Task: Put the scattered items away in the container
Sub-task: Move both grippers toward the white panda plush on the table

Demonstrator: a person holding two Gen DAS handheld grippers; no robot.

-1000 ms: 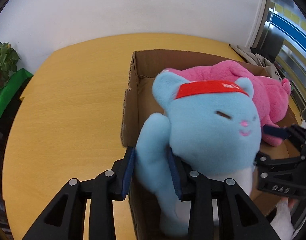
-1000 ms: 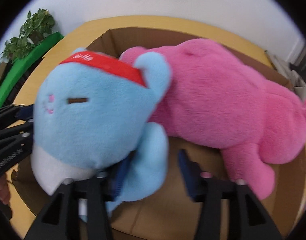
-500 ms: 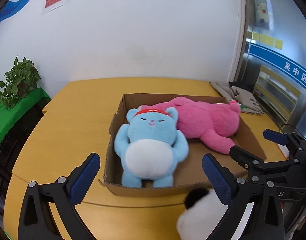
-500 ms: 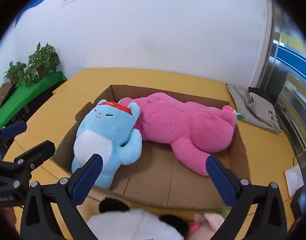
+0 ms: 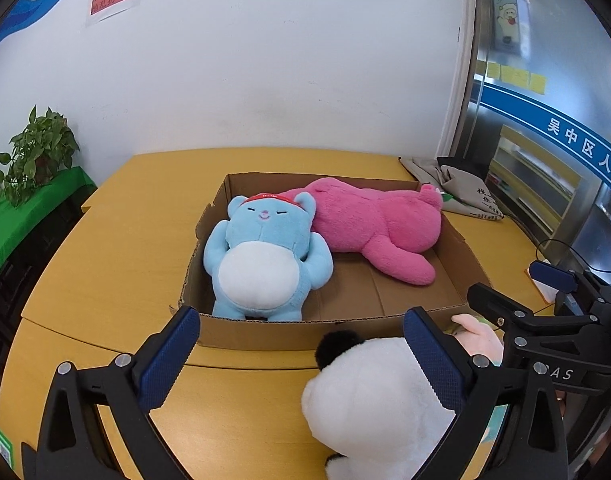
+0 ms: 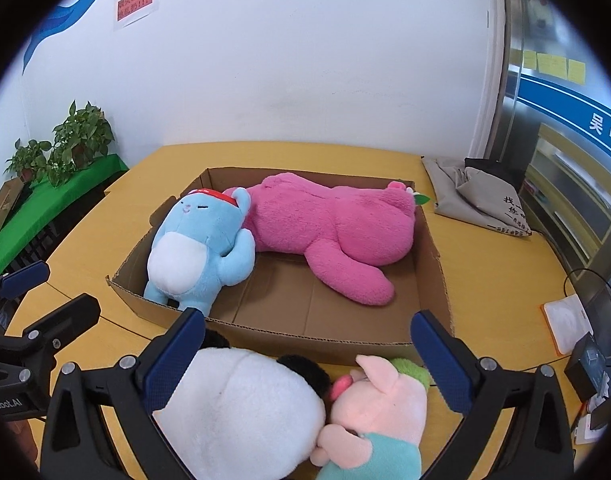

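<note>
**A:** Where are we in the tidy-up?

**B:** Partway, I'd say. The cardboard box (image 5: pixel 389 322) sits mid-frame on the yellow table (image 5: pixel 117 256). Inside it, the blue plush (image 5: pixel 261 256) lies on its back at the box's left end, and the pink plush (image 5: pixel 377 220) stretches across the upper right of the box, the two touching at the head.

**A:** And my grippers?

**B:** The left gripper (image 5: pixel 301 354) is spread wide with nothing between its jaws. The right gripper (image 6: pixel 309 352) is likewise wide apart and holds nothing.

**A:** What's left outside?

**B:** At the bottom of both views, just in front of the box's near wall: a white panda plush (image 6: pixel 241 408) and, pressed against its right side, a small pig plush (image 6: pixel 381 400) with a green cap.

**A:** So next?

**B:** I judge we're between items. I'd lower the right gripper around the panda, close on its soft body, lift it clear of the near wall, and set it in the bare cardboard at the box's lower right.
</note>
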